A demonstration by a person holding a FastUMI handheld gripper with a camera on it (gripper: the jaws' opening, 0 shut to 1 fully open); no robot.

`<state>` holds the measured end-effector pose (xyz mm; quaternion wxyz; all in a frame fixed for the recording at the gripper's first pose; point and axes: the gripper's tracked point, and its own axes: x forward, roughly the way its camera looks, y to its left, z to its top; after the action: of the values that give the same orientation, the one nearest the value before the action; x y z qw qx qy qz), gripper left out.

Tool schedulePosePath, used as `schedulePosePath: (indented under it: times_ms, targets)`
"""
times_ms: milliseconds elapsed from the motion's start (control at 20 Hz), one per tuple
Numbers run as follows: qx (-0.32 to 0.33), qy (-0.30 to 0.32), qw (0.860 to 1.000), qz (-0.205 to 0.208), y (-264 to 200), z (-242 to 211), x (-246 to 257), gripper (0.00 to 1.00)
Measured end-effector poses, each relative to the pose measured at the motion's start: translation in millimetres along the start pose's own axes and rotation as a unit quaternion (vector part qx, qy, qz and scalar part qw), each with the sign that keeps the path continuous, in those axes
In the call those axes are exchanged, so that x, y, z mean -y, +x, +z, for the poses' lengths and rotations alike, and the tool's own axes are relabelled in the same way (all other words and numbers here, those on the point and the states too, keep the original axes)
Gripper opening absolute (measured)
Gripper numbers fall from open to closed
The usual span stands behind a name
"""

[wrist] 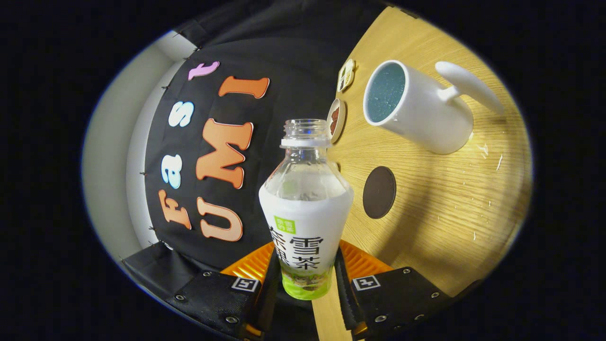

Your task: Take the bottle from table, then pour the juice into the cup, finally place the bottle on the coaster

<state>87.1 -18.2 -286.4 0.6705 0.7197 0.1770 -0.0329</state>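
My gripper is shut on a clear plastic bottle with a white and green label. The bottle has no cap and its mouth points away from me. The whole view is rolled to the side, so the bottle is tilted over the wooden table. Beyond the bottle stands a white mug with a blue inside and a handle on its far side. A dark round coaster lies on the table just beside the bottle's shoulder, between the fingers and the mug.
Two small patterned coasters lie at the table's far edge by the black cloth wall. A white wall panel stands behind the cloth. Small white specks are scattered on the wood near the mug.
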Motion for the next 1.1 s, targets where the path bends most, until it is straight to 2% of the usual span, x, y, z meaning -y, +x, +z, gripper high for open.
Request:
schedulePosePath:
  times_ms: [350, 1100]
  targets:
    - [0.012, 0.076, 0.997, 0.024, 5, 14, -15, 0.57]
    - [0.026, 0.143, 0.988, 0.056, 9, 30, -31, 0.57]
